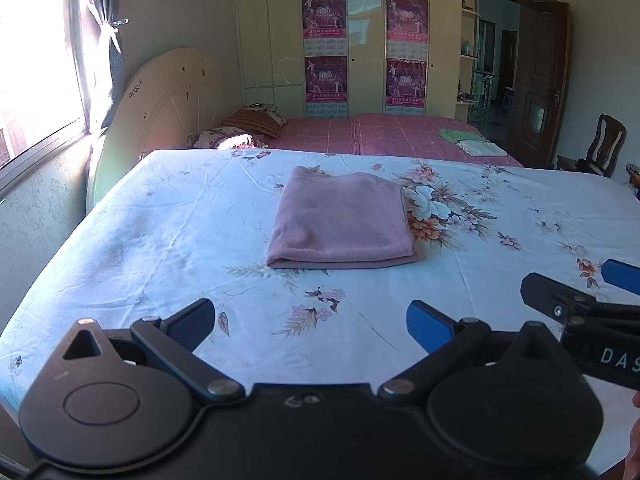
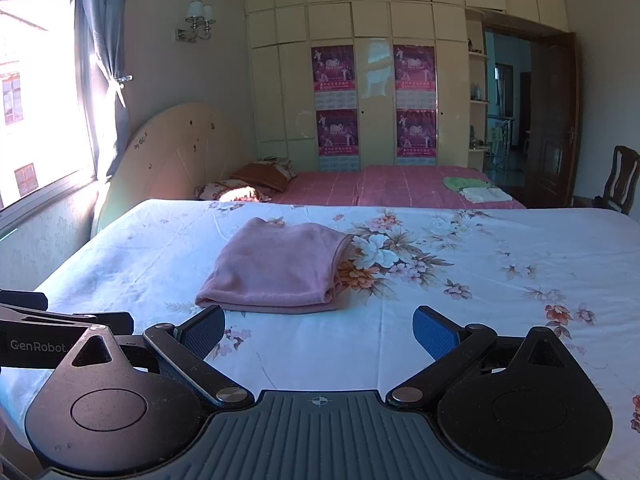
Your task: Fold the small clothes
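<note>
Two empty tongs (image 1: pixel 312 320) (image 2: pixel 319 330) face one folded garment (image 1: pixel 342 220).

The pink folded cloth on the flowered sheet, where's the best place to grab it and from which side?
Probably the pink folded cloth at its near right corner, approached low from the front: the stacked layer edges show there, so one pinch catches them all. The right gripper is open and nearest.

We counted one folded pink cloth (image 1: pixel 342 220) | two grippers, left gripper (image 1: pixel 311 322) and right gripper (image 2: pixel 319 330) | four purple posters (image 2: pixel 335 68) on the wardrobe | two pillows (image 2: pixel 264 174) | one wooden chair (image 2: pixel 622 178) | one wall lamp (image 2: pixel 198 20).
</note>
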`<action>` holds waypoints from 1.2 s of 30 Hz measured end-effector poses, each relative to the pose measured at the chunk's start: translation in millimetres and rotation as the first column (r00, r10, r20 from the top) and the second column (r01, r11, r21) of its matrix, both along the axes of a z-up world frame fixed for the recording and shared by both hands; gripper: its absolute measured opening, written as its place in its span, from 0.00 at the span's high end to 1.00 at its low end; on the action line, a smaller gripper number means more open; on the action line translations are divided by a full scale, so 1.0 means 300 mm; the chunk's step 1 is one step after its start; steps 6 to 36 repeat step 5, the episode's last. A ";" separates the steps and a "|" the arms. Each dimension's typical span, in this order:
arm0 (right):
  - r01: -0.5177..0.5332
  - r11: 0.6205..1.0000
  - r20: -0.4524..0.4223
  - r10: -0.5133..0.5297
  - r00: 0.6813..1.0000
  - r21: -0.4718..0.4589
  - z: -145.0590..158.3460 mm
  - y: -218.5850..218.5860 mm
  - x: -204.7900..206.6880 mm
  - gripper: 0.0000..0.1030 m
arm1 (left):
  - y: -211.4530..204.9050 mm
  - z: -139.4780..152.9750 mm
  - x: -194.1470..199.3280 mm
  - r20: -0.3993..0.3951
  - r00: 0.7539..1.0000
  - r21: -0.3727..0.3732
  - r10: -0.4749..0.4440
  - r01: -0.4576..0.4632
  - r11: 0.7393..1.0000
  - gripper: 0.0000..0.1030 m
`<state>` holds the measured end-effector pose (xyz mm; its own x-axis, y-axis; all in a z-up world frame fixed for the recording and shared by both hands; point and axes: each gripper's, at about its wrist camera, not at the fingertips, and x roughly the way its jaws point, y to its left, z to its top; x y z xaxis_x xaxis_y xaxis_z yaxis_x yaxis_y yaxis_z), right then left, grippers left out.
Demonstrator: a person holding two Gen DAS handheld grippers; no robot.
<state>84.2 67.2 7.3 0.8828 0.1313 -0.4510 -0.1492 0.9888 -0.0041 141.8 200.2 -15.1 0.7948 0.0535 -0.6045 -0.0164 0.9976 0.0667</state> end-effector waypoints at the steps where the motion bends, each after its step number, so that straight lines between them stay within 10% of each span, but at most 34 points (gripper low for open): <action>1: -0.002 1.000 -0.003 0.002 1.000 0.000 -0.004 0.003 0.010 0.04 | -0.001 -0.004 0.008 0.010 1.000 0.007 -0.008 0.008 1.000 0.06; 36: -0.002 1.000 -0.026 0.002 1.000 0.002 -0.026 0.010 0.073 0.04 | -0.008 -0.028 0.076 0.016 1.000 0.025 -0.022 0.021 0.999 0.06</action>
